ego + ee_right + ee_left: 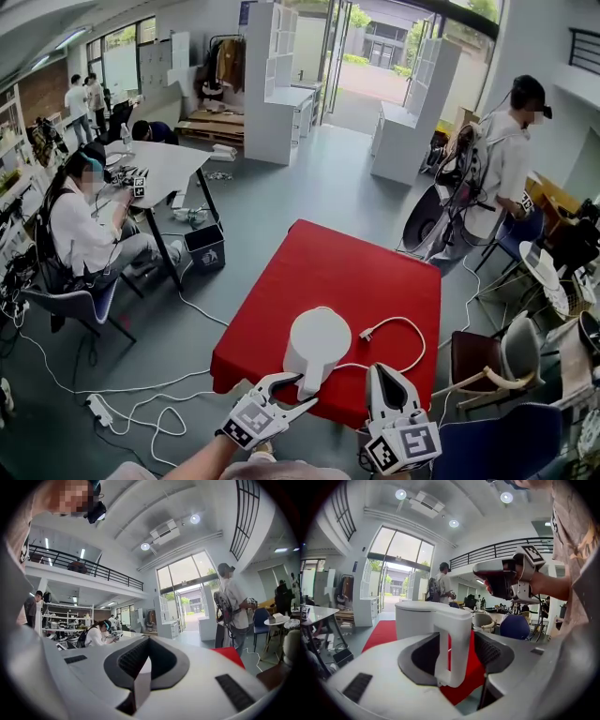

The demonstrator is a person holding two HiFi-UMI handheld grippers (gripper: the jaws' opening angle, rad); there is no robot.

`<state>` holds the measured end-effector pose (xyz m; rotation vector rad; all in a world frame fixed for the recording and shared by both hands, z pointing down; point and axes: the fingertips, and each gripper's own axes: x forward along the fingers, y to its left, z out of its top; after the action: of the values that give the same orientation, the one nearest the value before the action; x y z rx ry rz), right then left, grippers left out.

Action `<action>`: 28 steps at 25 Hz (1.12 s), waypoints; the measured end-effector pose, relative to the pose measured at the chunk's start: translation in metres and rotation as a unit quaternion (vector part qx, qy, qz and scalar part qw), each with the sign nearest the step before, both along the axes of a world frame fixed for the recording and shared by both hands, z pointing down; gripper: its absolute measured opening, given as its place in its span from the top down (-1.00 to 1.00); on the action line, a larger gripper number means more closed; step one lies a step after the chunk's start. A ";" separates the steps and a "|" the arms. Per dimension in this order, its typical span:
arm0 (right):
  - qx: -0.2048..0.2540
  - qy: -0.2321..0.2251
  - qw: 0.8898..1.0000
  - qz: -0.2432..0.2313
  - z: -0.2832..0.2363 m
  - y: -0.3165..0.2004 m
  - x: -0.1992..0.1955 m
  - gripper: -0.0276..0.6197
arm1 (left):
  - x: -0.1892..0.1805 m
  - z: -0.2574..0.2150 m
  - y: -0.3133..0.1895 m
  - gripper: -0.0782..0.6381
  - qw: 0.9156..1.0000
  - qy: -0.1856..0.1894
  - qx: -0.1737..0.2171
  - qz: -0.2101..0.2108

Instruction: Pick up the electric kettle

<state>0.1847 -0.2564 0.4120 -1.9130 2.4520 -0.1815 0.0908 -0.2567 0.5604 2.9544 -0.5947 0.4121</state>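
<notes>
The white electric kettle (317, 345) stands near the front edge of the red table (347, 267), its handle toward me. My left gripper (305, 389) is open, one jaw on each side of the handle (454, 644), with gaps between the pads and the handle. In the left gripper view the kettle's body (417, 616) rises just beyond the jaws. My right gripper (388, 375) hovers at the table's front edge, to the right of the kettle, shut and holding nothing. It points level (140, 667) past the table's corner.
The kettle's white cord and plug (398, 323) loop on the table to the kettle's right. Chairs (497, 361) stand close to the table's right side. A person (502, 169) stands beyond the table at the right, and another sits at a white desk (173, 159) on the left.
</notes>
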 end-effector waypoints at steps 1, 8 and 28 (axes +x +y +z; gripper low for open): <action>0.000 -0.001 1.000 0.003 0.001 0.000 0.003 0.86 | 0.003 0.002 -0.001 0.12 1.000 0.000 -0.001 0.003; -0.008 0.004 1.000 0.028 0.004 0.000 0.021 0.86 | 0.030 0.008 -0.004 0.19 0.999 0.014 -0.005 0.040; -0.018 0.005 0.998 0.055 0.016 0.006 0.039 0.86 | 0.058 0.016 -0.004 0.55 0.995 0.030 0.004 0.094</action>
<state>0.2240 -0.2507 0.4284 -2.0619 2.3576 -0.2158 0.1489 -0.2602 0.5762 3.0286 -0.3130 0.3358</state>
